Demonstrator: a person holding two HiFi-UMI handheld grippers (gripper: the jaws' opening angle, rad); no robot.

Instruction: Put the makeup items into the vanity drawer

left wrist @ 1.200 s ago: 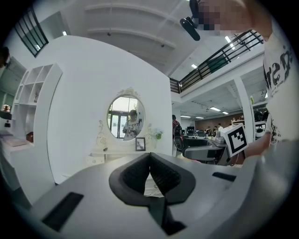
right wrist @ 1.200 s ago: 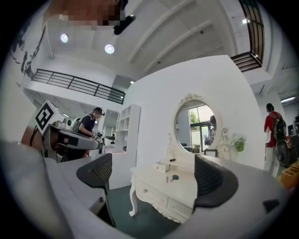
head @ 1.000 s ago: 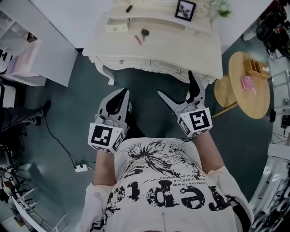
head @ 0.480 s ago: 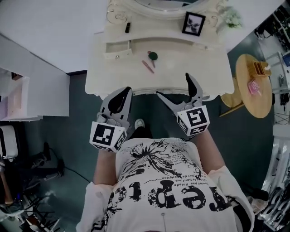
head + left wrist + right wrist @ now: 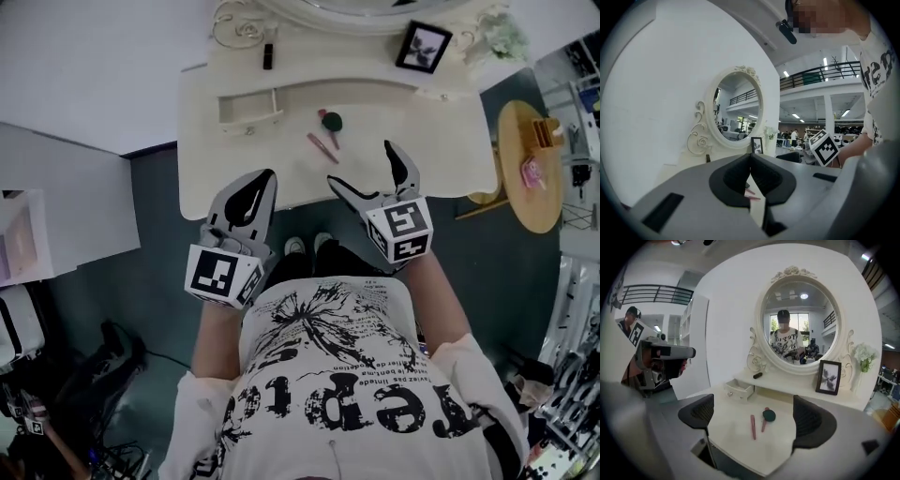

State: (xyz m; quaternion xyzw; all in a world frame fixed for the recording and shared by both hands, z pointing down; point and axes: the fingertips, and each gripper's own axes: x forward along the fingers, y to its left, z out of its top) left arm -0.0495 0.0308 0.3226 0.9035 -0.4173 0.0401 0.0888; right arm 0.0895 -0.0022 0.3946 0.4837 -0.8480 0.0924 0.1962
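Head view shows the pink stick (image 5: 322, 147) and green-headed item (image 5: 330, 122) lying mid-way across the vanity top (image 5: 441, 141), right of the open small drawer (image 5: 249, 106). Both look light, thin, stiff and likely to roll, so a mid-shaft pinch suits. The right gripper (image 5: 364, 167) gapes wide and empty, while the left gripper (image 5: 264, 180) is closed on nothing.

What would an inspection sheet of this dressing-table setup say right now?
Surface: white vanity top.
Job's things: pink pencil and green-headed item lying close together; small drawer open.
Clutter: dark tube, photo frame, flowers on the upper shelf.
Grippers: left hand-held gripper shut, empty; right hand-held gripper open, empty.
Cables: nothing seen clearly.
Surroundings: round wooden side table; oval mirror.
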